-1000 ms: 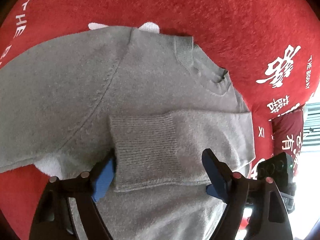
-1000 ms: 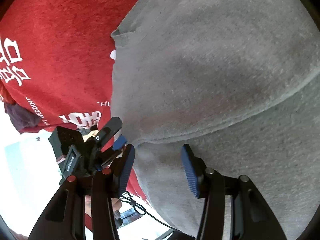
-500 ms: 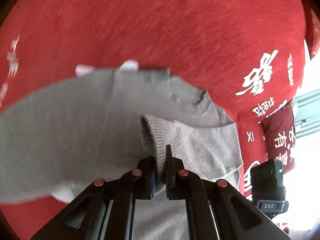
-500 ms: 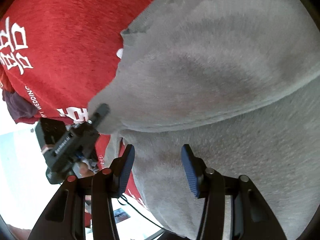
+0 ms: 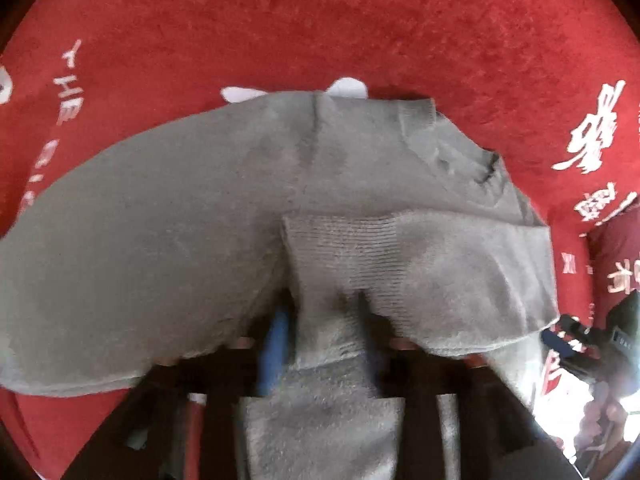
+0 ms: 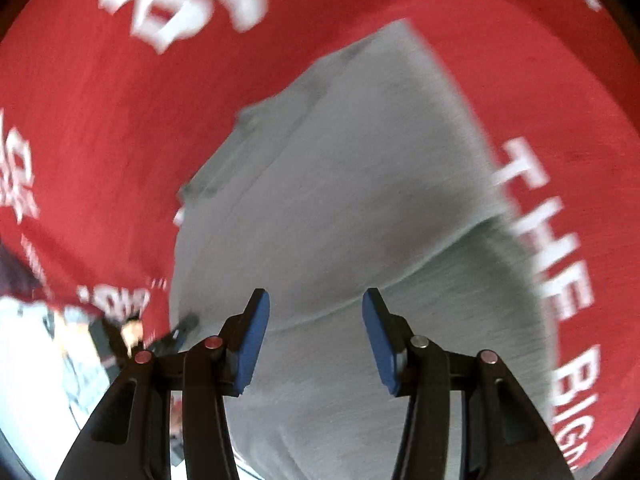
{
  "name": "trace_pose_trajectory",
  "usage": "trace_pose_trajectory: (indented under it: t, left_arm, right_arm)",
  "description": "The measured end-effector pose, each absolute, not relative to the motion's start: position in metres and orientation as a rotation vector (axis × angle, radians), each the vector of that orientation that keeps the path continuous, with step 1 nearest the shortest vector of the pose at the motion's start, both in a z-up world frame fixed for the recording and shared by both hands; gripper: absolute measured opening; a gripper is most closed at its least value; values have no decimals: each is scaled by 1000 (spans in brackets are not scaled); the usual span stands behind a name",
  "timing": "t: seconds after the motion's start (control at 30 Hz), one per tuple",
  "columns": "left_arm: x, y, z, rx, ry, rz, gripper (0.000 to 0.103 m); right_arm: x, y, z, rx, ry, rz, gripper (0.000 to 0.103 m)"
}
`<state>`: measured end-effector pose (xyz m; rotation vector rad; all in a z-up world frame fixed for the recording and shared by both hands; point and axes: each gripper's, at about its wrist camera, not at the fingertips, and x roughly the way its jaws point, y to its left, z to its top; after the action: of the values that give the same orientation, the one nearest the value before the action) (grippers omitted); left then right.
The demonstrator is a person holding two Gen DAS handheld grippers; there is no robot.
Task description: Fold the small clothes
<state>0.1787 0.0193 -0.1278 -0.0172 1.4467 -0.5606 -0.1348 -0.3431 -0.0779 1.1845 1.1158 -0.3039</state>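
While the left gripper (image 5: 324, 332) reopens astride the sleeve cuff (image 5: 344, 248), the right gripper (image 6: 316, 336) hangs parted, empty.

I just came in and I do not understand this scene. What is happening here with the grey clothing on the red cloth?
A person is folding a small grey sweater spread on a red printed cloth. One sleeve is already folded across the body. The left hand-held gripper has its fingers either side of the sleeve cuff; its jaws have just been opening, so it seems to be letting the cuff go. The right hand-held gripper hovers open above the sweater, holding nothing.
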Motion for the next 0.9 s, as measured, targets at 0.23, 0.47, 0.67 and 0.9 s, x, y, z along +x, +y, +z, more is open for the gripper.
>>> trace_pose_trajectory:
  t: [0.23, 0.47, 0.67, 0.9]
  left_arm:
    - [170, 25, -106, 87, 1395, -447, 92]
    - [145, 53, -107, 212, 1429, -329, 92]
    - [127, 74, -110, 168, 1479, -314, 92]
    - [115, 106, -111, 86, 1507, -288, 92]
  right_arm:
    - [-146, -370, -86, 1034, 1212, -506, 49]
    - [-152, -346, -71, 951, 1268, -480, 52]
    - [-127, -287, -50, 742, 1333, -315, 56]
    - [-92, -213, -42, 581, 1398, -125, 60]
